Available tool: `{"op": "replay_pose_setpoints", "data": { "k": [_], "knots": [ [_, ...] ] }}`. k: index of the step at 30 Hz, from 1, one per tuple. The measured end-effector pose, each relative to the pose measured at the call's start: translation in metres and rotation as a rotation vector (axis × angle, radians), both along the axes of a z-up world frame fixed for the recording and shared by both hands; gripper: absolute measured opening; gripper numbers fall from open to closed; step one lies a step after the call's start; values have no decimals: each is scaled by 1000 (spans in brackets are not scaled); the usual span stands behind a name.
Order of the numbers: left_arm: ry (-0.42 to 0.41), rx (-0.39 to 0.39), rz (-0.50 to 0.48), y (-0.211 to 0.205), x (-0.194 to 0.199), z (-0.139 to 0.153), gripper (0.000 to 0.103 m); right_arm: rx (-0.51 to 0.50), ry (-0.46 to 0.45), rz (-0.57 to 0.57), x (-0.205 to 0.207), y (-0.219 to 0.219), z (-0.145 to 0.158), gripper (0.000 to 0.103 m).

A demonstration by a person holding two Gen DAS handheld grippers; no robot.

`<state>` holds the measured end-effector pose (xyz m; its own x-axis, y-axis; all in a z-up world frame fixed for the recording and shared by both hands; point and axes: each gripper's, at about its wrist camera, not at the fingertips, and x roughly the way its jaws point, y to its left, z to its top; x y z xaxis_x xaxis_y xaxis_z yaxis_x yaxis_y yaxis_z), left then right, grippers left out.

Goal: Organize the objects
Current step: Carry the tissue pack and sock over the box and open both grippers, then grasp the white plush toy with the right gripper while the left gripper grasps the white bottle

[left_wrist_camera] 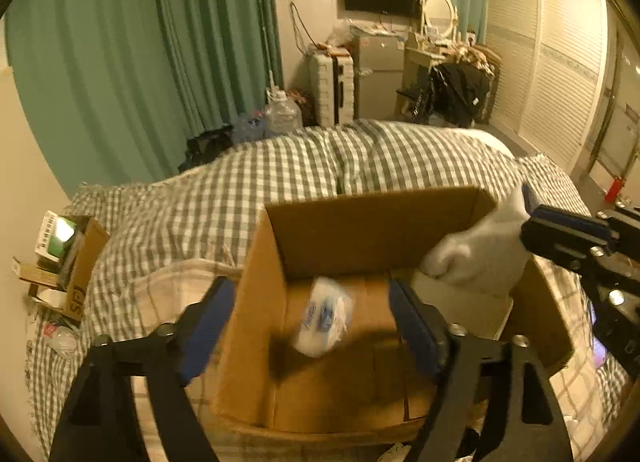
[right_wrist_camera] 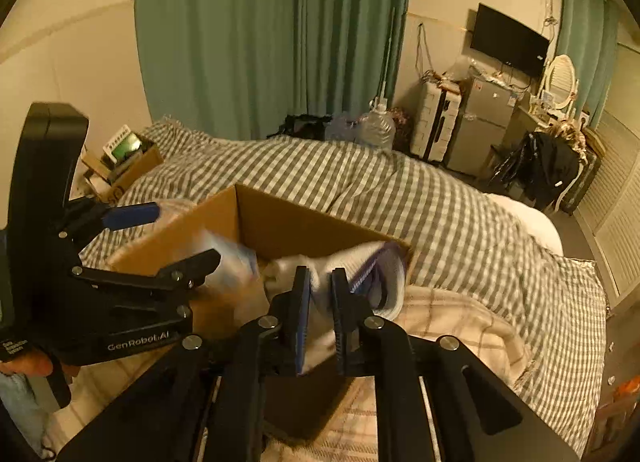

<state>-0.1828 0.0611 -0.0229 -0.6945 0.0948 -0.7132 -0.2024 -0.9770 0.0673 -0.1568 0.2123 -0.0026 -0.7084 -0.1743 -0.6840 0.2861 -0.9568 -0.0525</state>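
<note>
An open cardboard box (left_wrist_camera: 376, 221) stands on the bed; it also shows in the right wrist view (right_wrist_camera: 280, 217). A white packet with blue print (left_wrist_camera: 323, 316) is blurred inside the box, below my left gripper (left_wrist_camera: 310, 316), which is open and empty above it. My right gripper (right_wrist_camera: 320, 282) is shut on a white sock (right_wrist_camera: 362, 266) with a purple band and holds it over the box's right edge. The sock (left_wrist_camera: 484, 250) and right gripper (left_wrist_camera: 532, 205) also show at the right of the left wrist view. The left gripper (right_wrist_camera: 176, 234) shows at the left of the right wrist view.
The bed has a grey checked cover (left_wrist_camera: 280, 173) and a pale plaid blanket (right_wrist_camera: 452, 326) under the box. A small cardboard box with items (left_wrist_camera: 64, 258) sits at the bed's left edge. Green curtains, a suitcase (left_wrist_camera: 332, 85), water bottles and a cluttered desk stand beyond.
</note>
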Motion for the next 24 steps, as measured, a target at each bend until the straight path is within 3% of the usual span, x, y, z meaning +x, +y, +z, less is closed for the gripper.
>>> {"op": "replay_pose_setpoints", "data": {
  "k": [3,5,10,13,19,24],
  "knots": [
    [23,7,4,-3,12,17,89,-19,45,-14,19,3,25,23],
    [55,9,8,-4,25,34,96,-32,83,-30,32,9,46,47],
    [118,23,12,-8,57,72,100,-34,159,-70,69,17,105,70],
    [137,18,14,-9,76,93,103,-67,158,-95,88,29,132,95],
    [144,25,15,-16,115,111,103,-45,152,-106,133,36,159,102],
    [121,52,45,-26,146,95,103,-59,64,-70,161,37,136,102]
  ]
}}
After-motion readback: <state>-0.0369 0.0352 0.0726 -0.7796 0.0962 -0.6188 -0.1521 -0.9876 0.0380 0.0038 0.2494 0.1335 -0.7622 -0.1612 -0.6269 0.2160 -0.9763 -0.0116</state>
